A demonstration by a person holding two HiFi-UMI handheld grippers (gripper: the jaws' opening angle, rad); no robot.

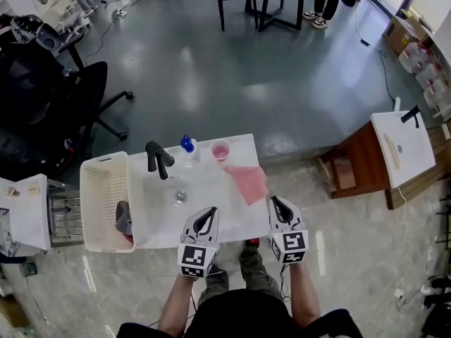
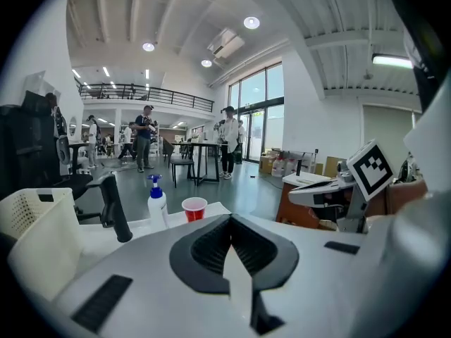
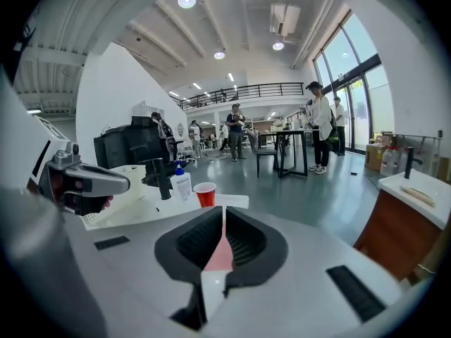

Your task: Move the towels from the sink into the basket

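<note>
Head view gives us one pink towel draped over the right rim of the sink, lying flat with a few creases, its left edge dipping toward the basin. It looks thin and limp, so we judge it will sag and trail once lifted. A grey cloth already lies in the basket at the sink's left end. The right gripper is just beside the towel's near corner, jaws pressed together and holding nothing; through their slit we see only pink ahead. The left gripper hangs over the sink's front edge, jaws likewise closed and empty. To do this step well, we would open the right jaws before reaching the cloth, pinch a raised fold rather than the flat edge, lift clear of the tap, and carry it left to the basket.
</note>
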